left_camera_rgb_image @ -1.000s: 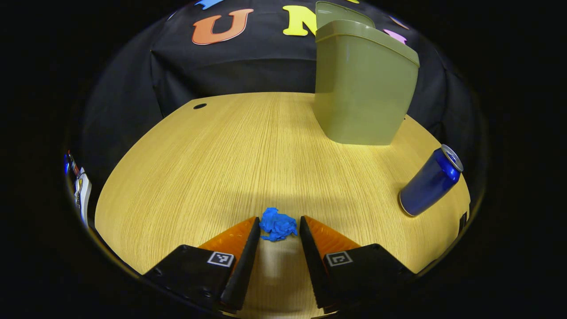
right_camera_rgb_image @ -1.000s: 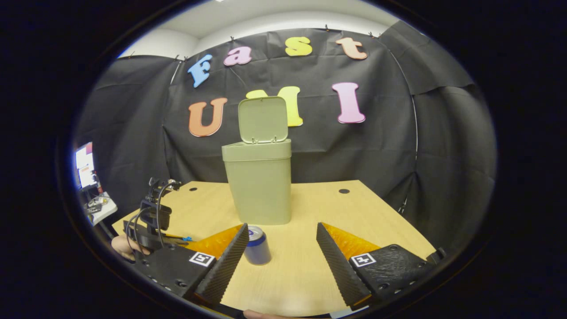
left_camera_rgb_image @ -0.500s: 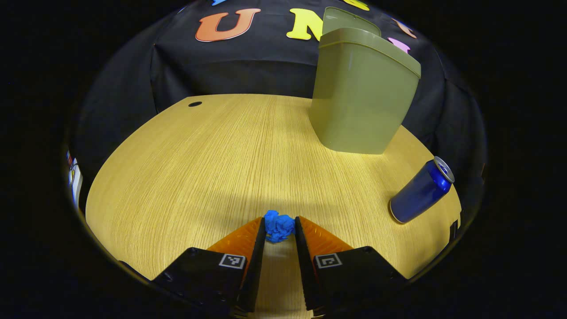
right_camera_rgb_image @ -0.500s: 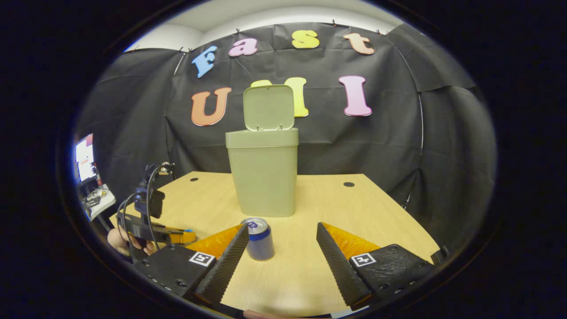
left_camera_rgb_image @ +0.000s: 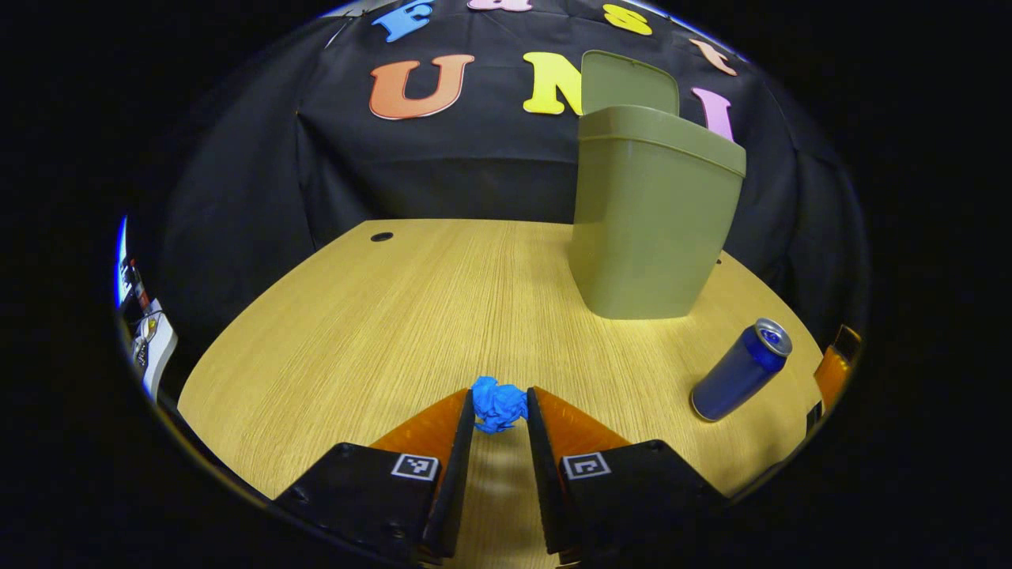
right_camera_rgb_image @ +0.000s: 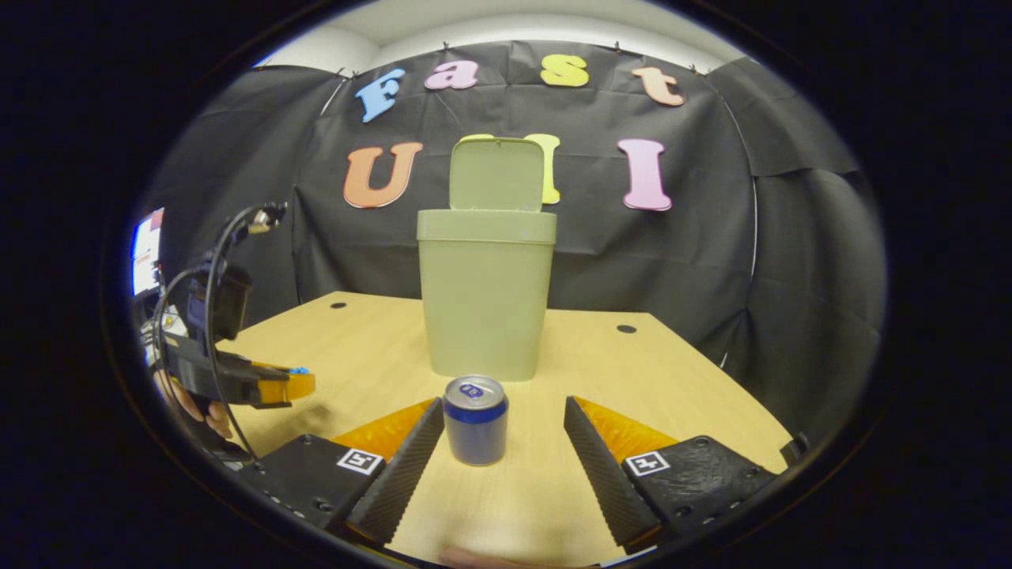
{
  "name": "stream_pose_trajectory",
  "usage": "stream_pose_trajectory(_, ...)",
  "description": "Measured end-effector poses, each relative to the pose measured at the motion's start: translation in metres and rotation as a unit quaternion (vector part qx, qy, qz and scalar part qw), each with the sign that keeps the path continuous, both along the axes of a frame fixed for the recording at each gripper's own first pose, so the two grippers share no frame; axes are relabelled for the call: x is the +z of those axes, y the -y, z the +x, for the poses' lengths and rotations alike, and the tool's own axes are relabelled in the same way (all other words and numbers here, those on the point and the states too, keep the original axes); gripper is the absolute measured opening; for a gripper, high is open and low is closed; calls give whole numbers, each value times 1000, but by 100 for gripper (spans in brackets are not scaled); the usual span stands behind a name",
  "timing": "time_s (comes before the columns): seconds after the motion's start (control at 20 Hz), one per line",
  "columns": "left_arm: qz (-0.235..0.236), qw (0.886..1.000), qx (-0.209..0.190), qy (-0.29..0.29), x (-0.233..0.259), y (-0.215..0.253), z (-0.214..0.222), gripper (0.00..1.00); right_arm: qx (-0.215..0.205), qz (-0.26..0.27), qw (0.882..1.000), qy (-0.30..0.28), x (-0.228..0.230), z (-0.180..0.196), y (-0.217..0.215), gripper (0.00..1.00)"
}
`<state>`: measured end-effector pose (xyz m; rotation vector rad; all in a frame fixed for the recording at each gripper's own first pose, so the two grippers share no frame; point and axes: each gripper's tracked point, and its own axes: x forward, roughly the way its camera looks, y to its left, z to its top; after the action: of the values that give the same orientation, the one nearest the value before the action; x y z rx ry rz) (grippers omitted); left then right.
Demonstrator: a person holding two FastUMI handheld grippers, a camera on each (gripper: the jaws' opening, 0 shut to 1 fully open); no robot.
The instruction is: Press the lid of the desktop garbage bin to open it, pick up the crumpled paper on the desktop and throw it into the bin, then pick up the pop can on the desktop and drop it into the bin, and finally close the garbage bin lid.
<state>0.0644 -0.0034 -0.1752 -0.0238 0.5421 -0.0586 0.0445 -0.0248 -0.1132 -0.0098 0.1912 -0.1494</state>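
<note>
my left gripper is clamped on the paper ball, light and squashy i'd say, while my right gripper gapes around the can.

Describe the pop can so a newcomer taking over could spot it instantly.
Start at the tall olive bin on the wooden table. Just in front of it, between the open right gripper fingers, stands the pop can: upright, blue, silver-topped, the sole metal cylinder.

Right hand-held gripper fingers spread wide, blue pop can upright between; bin behind, lid raised.
</note>
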Motion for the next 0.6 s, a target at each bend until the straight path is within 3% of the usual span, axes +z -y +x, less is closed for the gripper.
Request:
stream_pose_trajectory(0.2, -3, 999, 3, 52, 40, 1, -11, 43, -10, -17, 1000, 2, -14, 7, -7, 95)
stream_pose_trajectory(0.45, -10, 993, 9, 119, 83, 8, -34, 43, -17, 17, 1000, -16, -43, 26, -15, 92)
stream_pose_trajectory(0.55, -11, 990, 7, 142, 98, 11, -41, 43, -27, 18, 999, -21, -50, 34, -11, 98)
stream_pose_trajectory(0.6, -9, 989, 6, 150, 102, 12, -44, 43, -34, 23, 999, -22, -53, 39, -9, 93)
